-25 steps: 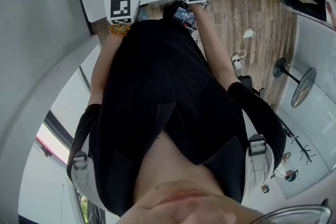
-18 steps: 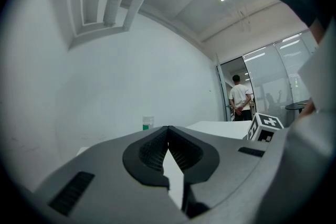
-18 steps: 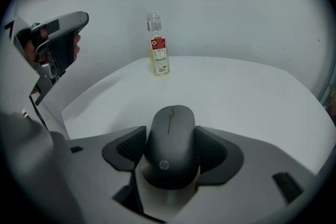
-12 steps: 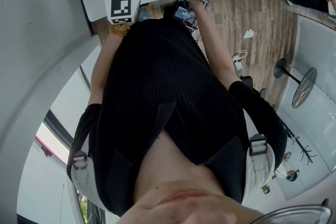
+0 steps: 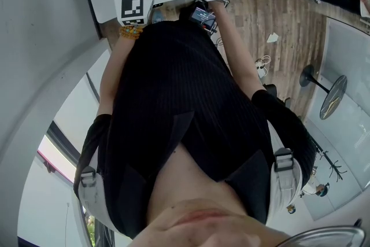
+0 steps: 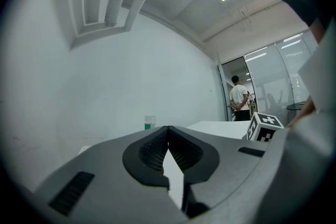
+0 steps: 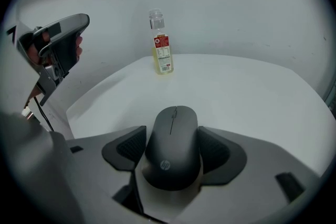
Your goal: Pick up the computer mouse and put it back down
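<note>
White walls close in a plain room, and a white counter (image 7: pixel 252 97) with a rounded edge stands against them; past its near edge the head view shows brown wooden plank floor (image 5: pixel 277 26). Near the counter's far side a clear plastic bottle of yellow liquid with a red label (image 7: pixel 161 44) stands upright, well apart from everything else.

The right claw (image 7: pixel 173 148) is closed narrowly on a dark grey plastic computer mouse (image 7: pixel 172 144). Its ribbed black pads (image 7: pixel 126 147) press the mouse's two long sides, and the end with the logo points back at the camera. Whether the mouse rests on the counter or hangs just above it cannot be told.

The left claw (image 6: pixel 168 128) has its tips together and grips nothing. It is held over the counter's near edge, beside the right one.
</note>
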